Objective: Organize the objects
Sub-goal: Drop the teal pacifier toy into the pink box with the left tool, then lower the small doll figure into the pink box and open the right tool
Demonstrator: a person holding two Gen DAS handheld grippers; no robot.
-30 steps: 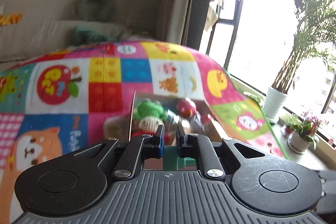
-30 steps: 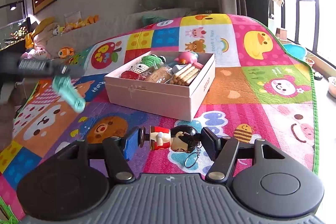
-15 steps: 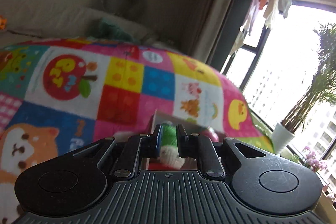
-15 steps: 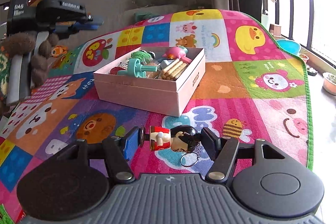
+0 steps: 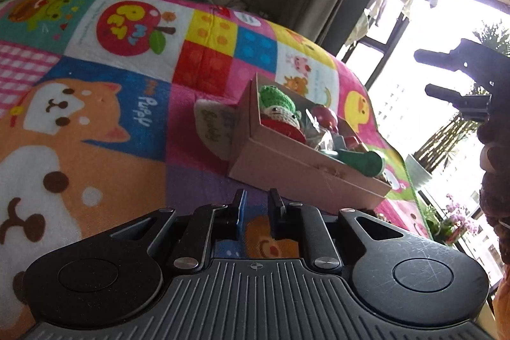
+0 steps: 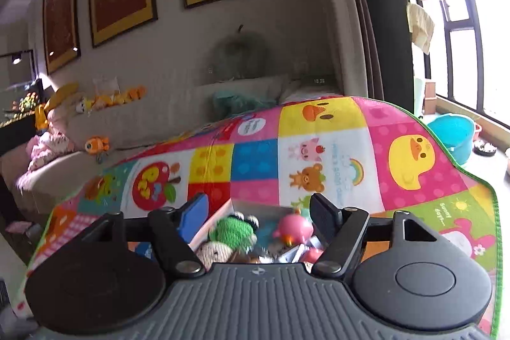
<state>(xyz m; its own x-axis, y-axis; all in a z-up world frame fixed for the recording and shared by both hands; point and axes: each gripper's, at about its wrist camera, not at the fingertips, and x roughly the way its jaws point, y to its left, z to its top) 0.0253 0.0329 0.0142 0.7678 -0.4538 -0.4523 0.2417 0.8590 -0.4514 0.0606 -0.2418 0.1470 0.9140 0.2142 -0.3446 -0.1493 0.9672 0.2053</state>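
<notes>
Box (image 5: pixel 306 177): pink cardboard, lid off, on the patchwork play mat (image 5: pixel 95 117); right of centre in the left wrist view, just below the right tongs in the right wrist view.
Contents: green crochet toy (image 6: pixel 234 230), pink pig figure (image 6: pixel 293 228), green cylinder (image 5: pixel 363 161) at the near right corner, all crowded.
Right tongs (image 6: pixel 258 212): over the box, jaws opening, nothing between them.
Left tongs (image 5: pixel 257 209): near side of the box, low over the mat, jaws closed to a narrow gap, nothing held.
Advice: I judge 1 release is in hand; lift the right tongs straight up, clear of the toys.
</notes>
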